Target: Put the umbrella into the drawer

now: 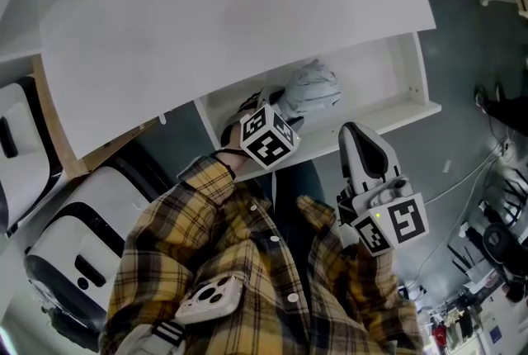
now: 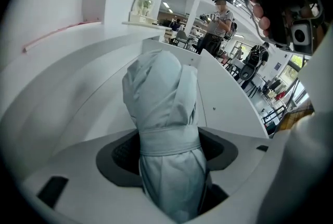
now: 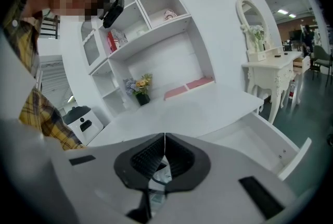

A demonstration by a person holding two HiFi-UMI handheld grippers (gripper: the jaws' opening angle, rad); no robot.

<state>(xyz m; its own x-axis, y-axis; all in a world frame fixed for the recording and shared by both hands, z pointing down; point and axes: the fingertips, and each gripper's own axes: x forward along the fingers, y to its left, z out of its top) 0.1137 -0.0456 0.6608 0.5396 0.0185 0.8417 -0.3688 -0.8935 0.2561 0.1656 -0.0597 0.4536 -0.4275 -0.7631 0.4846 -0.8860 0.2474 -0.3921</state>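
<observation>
A folded pale grey umbrella (image 1: 312, 89) lies over the open white drawer (image 1: 388, 68) under the desk top. My left gripper (image 1: 276, 101) is shut on the umbrella (image 2: 164, 129), clasping it just below its strap, with the bundled end pointing into the drawer (image 2: 229, 103). My right gripper (image 1: 363, 149) hangs in front of the drawer, off to the right of the left one, its jaws shut together with nothing between them. In the right gripper view the gripper (image 3: 164, 158) points over the desk, with the drawer (image 3: 260, 139) at the lower right.
A white desk top (image 1: 231, 15) spans the drawer. White shelving (image 3: 145, 30) with a flower pot (image 3: 138, 87) stands behind the desk. A white dressing table with mirror (image 3: 270, 61) is at the right. White machines (image 1: 74, 246) sit on the floor at left. A person (image 2: 216, 25) stands far off.
</observation>
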